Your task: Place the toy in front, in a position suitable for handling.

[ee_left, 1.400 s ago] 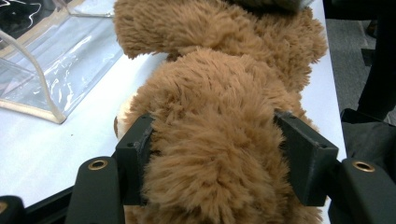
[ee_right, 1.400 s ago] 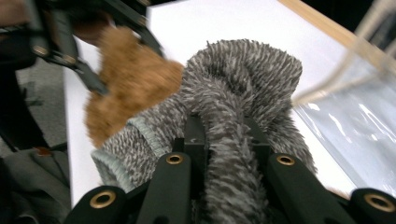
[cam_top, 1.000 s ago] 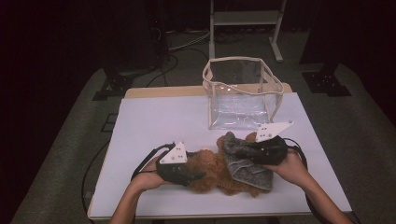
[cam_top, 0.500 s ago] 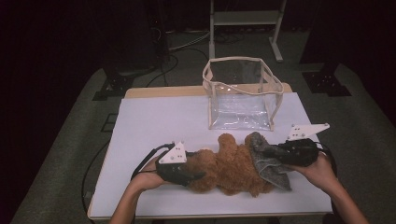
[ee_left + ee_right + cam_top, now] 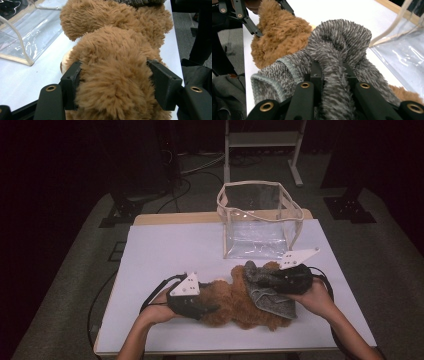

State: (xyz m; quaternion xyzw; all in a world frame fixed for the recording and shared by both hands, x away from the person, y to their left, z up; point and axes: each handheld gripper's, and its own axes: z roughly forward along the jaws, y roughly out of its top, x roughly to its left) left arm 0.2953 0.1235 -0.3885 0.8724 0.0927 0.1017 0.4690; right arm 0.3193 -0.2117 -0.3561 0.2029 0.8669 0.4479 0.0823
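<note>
High view shows a brown teddy bear (image 5: 245,302) lying on the white table (image 5: 175,245), just in front of the clear zip bag (image 5: 257,222). Left gripper (image 5: 210,309) is clenched on the bear's plush limb, farthest from the bag; left gripper view shows the fur bulging between both pads. Right gripper (image 5: 257,279) pinches a fold of the grey knit garment (image 5: 267,292) on the bear, at the end nearest the bag. To work the garment well, I judge the left should anchor the bear firmly while the right pulls steadily, gripping only knit, not fur beneath.
</note>
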